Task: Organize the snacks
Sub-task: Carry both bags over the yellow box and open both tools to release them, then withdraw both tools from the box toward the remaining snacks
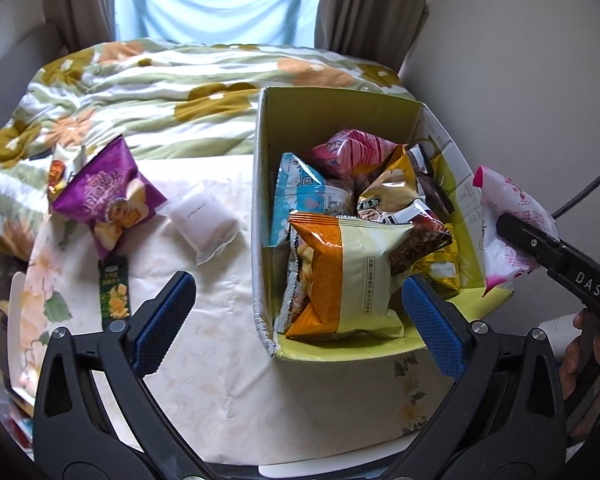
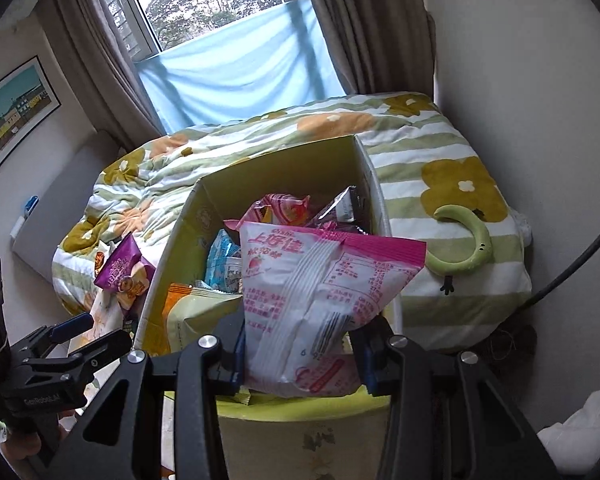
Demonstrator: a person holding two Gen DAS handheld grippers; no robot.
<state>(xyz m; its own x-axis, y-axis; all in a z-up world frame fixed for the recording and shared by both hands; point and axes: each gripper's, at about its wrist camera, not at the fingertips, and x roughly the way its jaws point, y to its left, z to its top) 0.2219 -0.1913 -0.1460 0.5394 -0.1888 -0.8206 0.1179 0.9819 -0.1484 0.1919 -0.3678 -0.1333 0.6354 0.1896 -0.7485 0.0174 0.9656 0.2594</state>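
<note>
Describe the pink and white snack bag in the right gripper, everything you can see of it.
The pink and white snack bag is a puffy pillow pack of glossy film, white with pink end seals, pink print, a strawberry picture and a barcode. Its back seam faces the right wrist camera. The right gripper is shut on its lower part, holding it tilted above the near right corner of the cardboard box. It appears to touch nothing else.

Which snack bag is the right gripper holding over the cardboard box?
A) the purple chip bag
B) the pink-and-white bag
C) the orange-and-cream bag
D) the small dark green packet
B: the right gripper is shut on the pink-and-white bag above the cardboard box, while the purple chip bag lies outside the box.
</note>
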